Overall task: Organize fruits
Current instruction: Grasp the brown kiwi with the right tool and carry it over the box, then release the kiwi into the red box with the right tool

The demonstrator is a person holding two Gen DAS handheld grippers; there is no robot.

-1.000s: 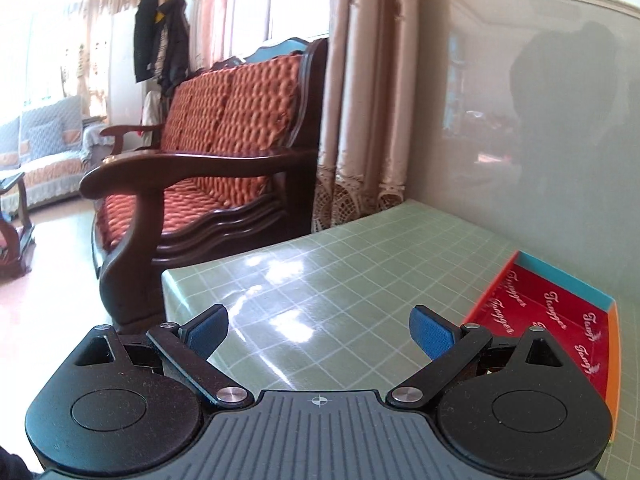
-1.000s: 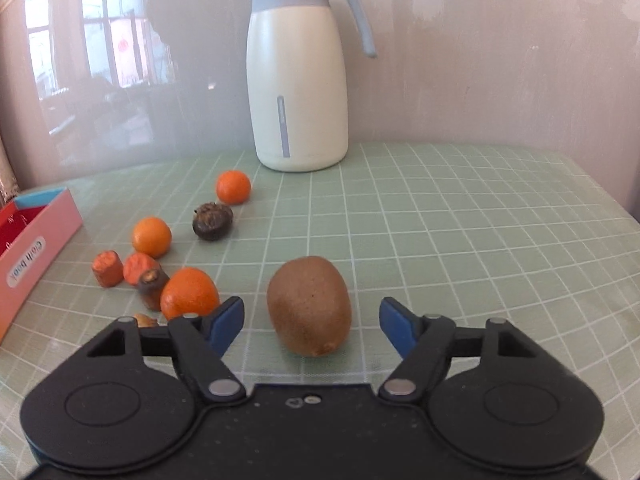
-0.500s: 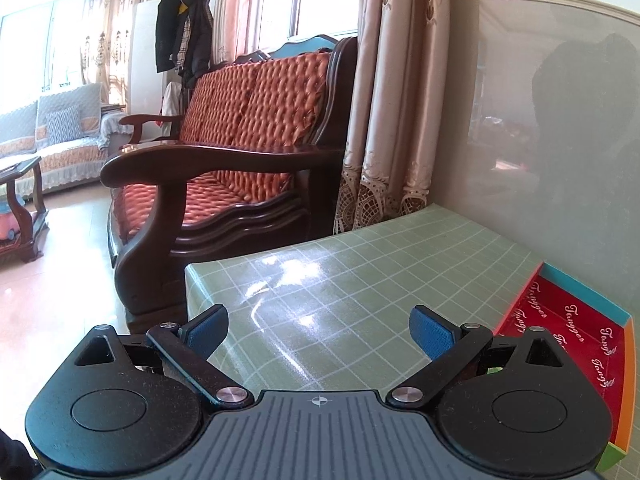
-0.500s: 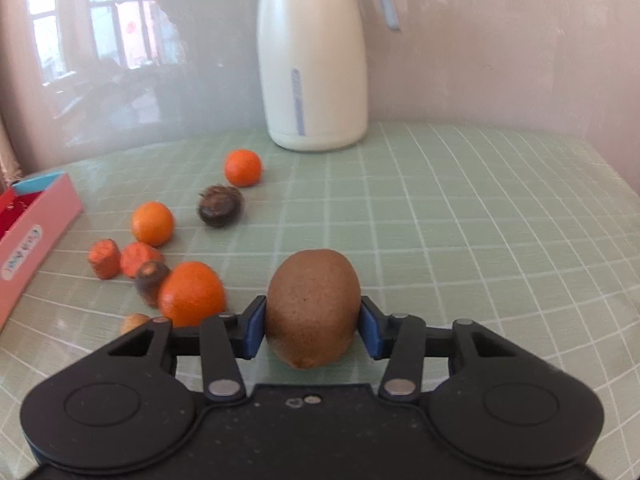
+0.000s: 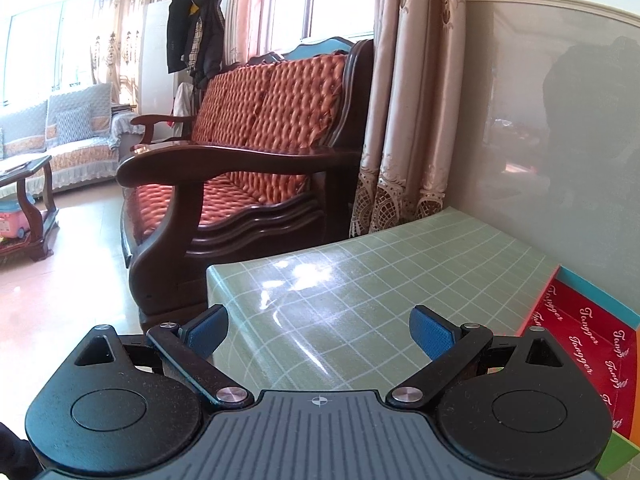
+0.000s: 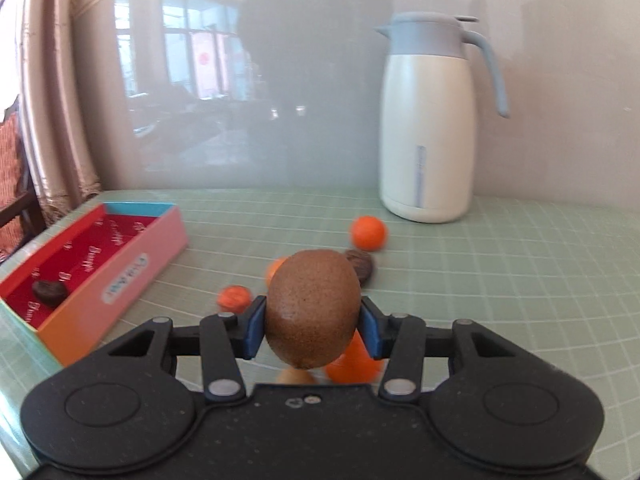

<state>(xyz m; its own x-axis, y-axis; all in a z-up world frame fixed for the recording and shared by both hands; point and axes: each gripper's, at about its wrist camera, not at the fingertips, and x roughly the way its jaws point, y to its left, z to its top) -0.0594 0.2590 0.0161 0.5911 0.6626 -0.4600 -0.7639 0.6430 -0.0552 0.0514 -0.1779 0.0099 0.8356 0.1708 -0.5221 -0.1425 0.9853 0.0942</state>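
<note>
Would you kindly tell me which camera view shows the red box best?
The right wrist view: it shows the box almost whole, with its red lining, pink side wall and one dark fruit inside. The left wrist view catches only a corner of the box at the right edge, partly behind the left claw.

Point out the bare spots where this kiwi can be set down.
The box floor is bare from the dark fruit to its blue far end. The table is bare right of the thermos jug. It is crowded under the kiwi, where the oranges lie.
</note>
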